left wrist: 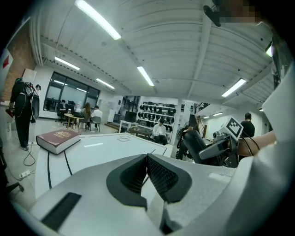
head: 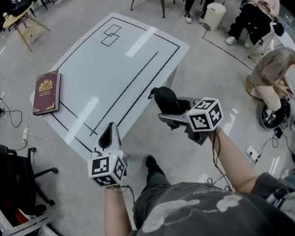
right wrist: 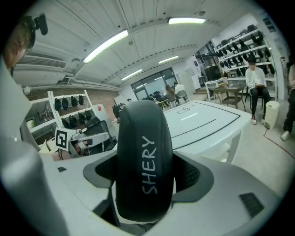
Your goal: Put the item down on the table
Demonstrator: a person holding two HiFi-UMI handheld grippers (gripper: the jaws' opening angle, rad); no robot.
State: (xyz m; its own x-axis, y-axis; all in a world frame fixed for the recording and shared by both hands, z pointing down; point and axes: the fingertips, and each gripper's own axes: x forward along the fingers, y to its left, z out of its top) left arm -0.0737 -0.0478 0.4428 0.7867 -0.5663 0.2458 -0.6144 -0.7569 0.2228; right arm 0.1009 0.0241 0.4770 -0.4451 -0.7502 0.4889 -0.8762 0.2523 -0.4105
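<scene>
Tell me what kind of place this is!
Probably a robot research lab or workshop. A white table marked with black lines stands on open floor, shelves full of dark gear line the far wall, and a crouching person in a tan top bends over round equipment on the floor.

Head camera stares steeply down from the person's head at the white table [head: 121,63] just ahead; left gripper view skims low across that table toward the red book [left wrist: 57,138]; right gripper view, crowded by a close black case [right wrist: 143,161], faces the same table level.
</scene>
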